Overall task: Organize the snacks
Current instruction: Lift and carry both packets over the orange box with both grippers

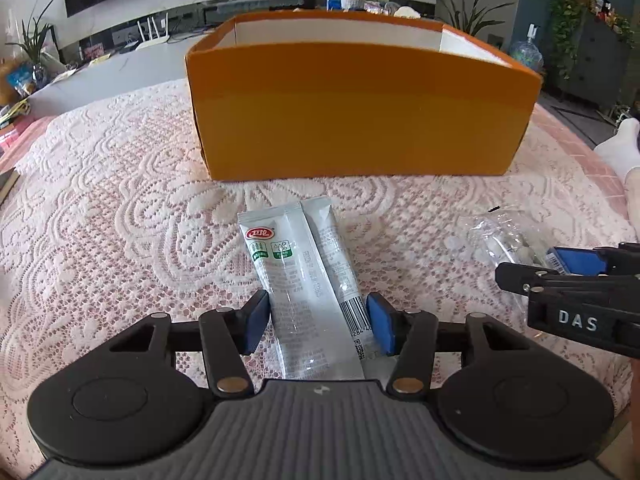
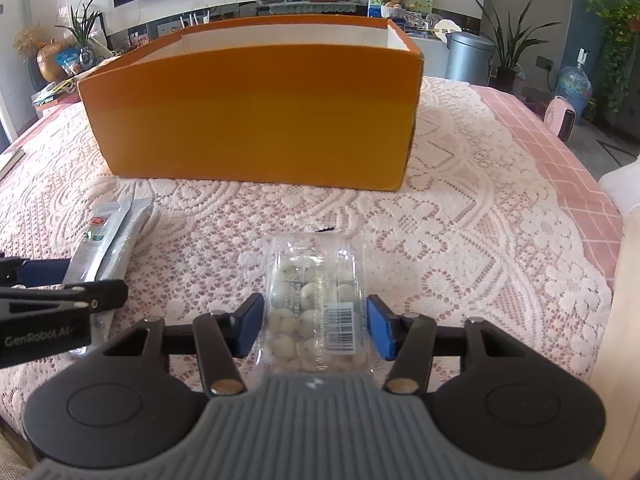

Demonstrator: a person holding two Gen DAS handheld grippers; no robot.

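A grey snack sachet (image 1: 308, 280) with a red logo lies flat on the lace cloth. My left gripper (image 1: 318, 324) is open around its near end, blue pads beside it on both sides with small gaps. A clear packet of white round snacks (image 2: 316, 304) lies on the cloth. My right gripper (image 2: 314, 326) is open around it, pads close to its sides. An orange cardboard box (image 1: 360, 116), open-topped with white inside, stands behind both snacks; it also shows in the right wrist view (image 2: 256, 116). The sachet shows at left in the right wrist view (image 2: 108, 240).
A pink lace-covered table (image 1: 120, 208) carries everything. The right gripper's arm (image 1: 580, 292) enters the left view at right; the left gripper's arm (image 2: 48, 312) enters the right view at left. Plants, a TV and shelves stand beyond the table. The table's right edge (image 2: 592, 184) drops off.
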